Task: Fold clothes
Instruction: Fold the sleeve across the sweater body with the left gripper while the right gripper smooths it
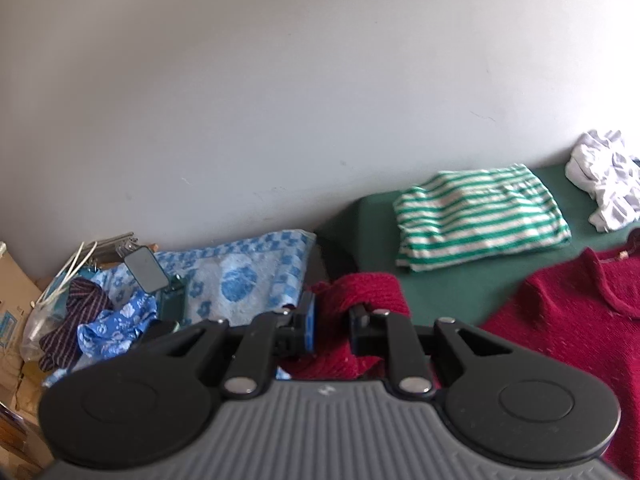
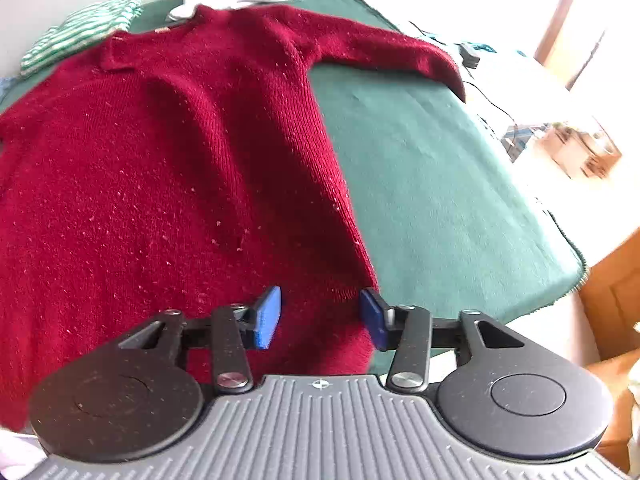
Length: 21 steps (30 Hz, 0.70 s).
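1. Green cloth covers the work surface, which runs up to a plain pale wall at twelve o'clock in the left wrist view.
2. Spread flat across the cloth lies a dark red knitted sweater, collar toward twelve o'clock in the right wrist view, one sleeve stretching out toward two o'clock.
3. The right gripper stands over the sweater's hem corner at six o'clock, blue pads apart, red knit showing between them without being pinched.
4. The left gripper is clamped on a bunched fold of the same sweater, its jaws nearly together with red knit squeezed between them.
5. A folded green-and-white striped garment sits near the wall at two o'clock of the left gripper.
6. A crumpled white garment lies beside it at three o'clock.
7. A blue patterned towel and other loose clutter lie off the cloth at ten o'clock.
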Each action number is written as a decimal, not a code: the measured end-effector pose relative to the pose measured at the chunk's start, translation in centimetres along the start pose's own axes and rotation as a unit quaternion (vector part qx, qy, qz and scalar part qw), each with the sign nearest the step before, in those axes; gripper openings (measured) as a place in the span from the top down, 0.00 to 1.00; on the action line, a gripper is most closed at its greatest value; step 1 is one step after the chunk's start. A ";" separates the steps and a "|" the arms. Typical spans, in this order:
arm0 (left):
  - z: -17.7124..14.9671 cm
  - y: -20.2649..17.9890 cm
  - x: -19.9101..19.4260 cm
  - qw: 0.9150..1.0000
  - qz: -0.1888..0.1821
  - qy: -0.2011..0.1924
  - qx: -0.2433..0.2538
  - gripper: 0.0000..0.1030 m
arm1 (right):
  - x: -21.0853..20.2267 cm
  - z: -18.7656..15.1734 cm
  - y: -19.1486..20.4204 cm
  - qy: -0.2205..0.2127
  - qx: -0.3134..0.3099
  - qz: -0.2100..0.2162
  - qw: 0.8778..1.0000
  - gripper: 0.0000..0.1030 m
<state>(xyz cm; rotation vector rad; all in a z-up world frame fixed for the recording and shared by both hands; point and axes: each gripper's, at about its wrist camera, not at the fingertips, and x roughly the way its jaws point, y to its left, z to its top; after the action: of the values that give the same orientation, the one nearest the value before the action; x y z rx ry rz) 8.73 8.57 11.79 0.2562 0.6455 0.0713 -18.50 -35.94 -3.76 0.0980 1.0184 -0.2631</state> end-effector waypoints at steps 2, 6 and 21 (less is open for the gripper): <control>-0.2 -1.7 -0.9 1.000 0.007 0.006 0.001 0.80 | -0.3 0.0 -1.6 0.016 -0.034 0.024 0.999 0.56; -0.4 -5.1 -2.7 1.000 0.015 0.000 0.004 0.79 | -1.0 0.2 -4.5 0.040 -0.073 0.034 0.996 0.52; -4.5 -15.1 -8.0 0.999 -0.015 0.038 -0.018 0.78 | 8.2 10.4 -4.9 -0.067 -0.048 0.151 0.985 1.00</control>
<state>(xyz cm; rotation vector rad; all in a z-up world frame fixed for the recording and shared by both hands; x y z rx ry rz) -0.57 -6.19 9.17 0.2096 0.7221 0.0635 -7.12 -44.21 -5.12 0.1438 0.8674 0.0555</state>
